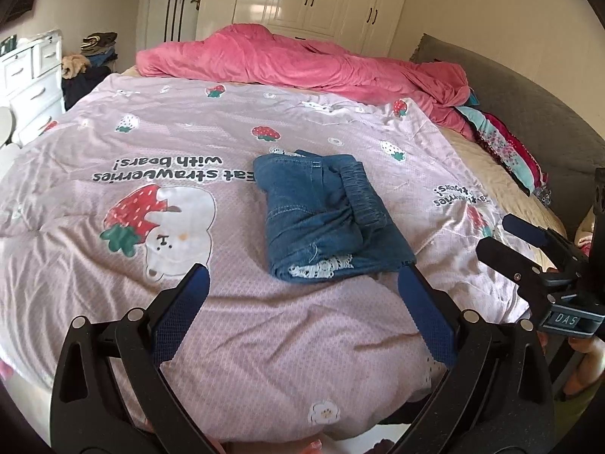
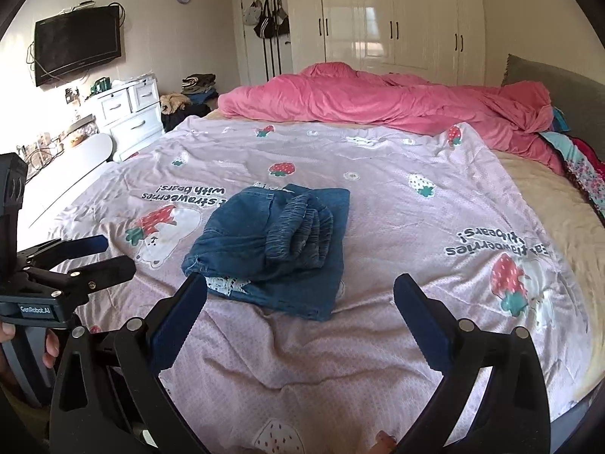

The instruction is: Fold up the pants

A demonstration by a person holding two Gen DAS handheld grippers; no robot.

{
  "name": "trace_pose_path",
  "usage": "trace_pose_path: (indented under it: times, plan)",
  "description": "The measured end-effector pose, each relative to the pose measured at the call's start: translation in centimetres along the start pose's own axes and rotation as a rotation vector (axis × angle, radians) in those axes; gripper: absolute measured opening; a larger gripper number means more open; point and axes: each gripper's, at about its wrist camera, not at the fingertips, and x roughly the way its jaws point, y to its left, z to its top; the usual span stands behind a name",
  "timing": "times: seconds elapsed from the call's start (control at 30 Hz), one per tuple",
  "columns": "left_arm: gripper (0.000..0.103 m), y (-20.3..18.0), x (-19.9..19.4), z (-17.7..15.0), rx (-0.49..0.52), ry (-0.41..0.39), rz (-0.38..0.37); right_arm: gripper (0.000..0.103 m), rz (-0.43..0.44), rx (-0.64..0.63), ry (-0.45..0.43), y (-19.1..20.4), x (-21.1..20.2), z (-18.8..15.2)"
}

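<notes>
A pair of blue denim pants (image 1: 325,215) (image 2: 276,246) lies folded into a compact bundle on the pink strawberry-print quilt (image 1: 189,132) (image 2: 397,208), elastic waistband on top and a lace hem showing at the near edge. My left gripper (image 1: 304,278) stands open just in front of the bundle, nothing between its blue pads. My right gripper (image 2: 300,289) is open too, hovering near the bundle's front edge and holding nothing. Each gripper also shows at the side of the other's view, the right gripper (image 1: 503,234) and the left gripper (image 2: 111,255), both apart from the pants.
A crumpled pink blanket (image 1: 302,60) (image 2: 397,102) lies across the far side of the bed, with patterned bedding (image 1: 503,143) by the grey headboard (image 1: 548,113). A white dresser (image 2: 128,109), piled clothes, a wall television (image 2: 77,43) and white wardrobes (image 2: 397,15) stand beyond.
</notes>
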Motion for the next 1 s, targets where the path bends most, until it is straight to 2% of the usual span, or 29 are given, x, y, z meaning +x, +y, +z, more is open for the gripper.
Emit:
trace_pose_path:
  times: [0.47, 0.7, 1.0]
  plan:
    - [0.094, 0.3, -0.5, -3.1, 0.002, 0.011, 0.022, 0.099, -0.023, 0.018, 0.008, -0.1, -1.5, -3.5]
    - [0.094, 0.0, 0.8, -4.8, 0.001, 0.053, 0.026, 0.099, -0.044, 0.046, 0.056, -0.9, 0.1, -5.3]
    - [0.094, 0.1, 1.5, -5.2, -0.009, 0.062, 0.035, 0.099, -0.047, 0.060, 0.078, -1.5, 1.1, -5.9]
